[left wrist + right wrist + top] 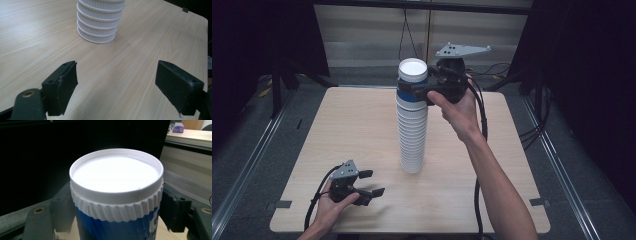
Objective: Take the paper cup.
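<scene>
Right gripper fingers clamped on top cup of stack, left gripper fingers apart, wooden table

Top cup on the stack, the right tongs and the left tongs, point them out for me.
top cup (116,173), right gripper view, on its white upturned base.
right tongs (428,90), high view, between the tips clamped on the cup.
left tongs (116,86), left gripper view, midway between the open tips.
</scene>
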Tool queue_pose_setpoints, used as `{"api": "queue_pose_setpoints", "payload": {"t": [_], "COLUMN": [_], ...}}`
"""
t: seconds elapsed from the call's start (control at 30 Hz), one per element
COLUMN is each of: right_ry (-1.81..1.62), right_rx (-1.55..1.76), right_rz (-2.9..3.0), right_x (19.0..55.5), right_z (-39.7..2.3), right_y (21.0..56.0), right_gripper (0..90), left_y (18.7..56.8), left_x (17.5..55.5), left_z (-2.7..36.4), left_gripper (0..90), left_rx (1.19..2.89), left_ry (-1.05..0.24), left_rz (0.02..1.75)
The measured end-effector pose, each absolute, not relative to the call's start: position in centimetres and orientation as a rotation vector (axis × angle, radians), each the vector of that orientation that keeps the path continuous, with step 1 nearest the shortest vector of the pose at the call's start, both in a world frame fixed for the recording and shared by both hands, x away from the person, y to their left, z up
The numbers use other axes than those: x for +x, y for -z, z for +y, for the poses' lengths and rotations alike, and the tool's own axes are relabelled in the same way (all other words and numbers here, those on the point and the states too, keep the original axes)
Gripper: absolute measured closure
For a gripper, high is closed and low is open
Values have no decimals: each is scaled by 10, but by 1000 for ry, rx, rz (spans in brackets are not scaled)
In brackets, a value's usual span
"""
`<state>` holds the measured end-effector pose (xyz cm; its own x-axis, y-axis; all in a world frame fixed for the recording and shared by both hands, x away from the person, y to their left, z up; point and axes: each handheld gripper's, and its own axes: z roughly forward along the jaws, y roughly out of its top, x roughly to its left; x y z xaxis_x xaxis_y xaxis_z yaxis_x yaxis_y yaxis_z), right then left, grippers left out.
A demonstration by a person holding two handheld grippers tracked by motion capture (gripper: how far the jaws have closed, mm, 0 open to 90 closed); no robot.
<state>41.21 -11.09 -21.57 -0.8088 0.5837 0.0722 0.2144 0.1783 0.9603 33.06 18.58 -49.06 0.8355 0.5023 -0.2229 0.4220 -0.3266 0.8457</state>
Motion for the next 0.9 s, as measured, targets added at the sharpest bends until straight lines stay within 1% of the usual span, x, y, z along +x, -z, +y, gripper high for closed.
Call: {"api": "queue_pose_setpoints", "payload": {"t": [0.9], "right_ry": [-1813], "right_rx": [761], "right_rz": [2030], "right_x": [411], "right_z": [-118], "right_y": [200], "right_gripper": [271], "left_y": [490], "left_x": [330], "left_z": [186], "left_gripper": [178], "left_rx": [1968], "left_ry": [-108], "left_rz": [690]}}
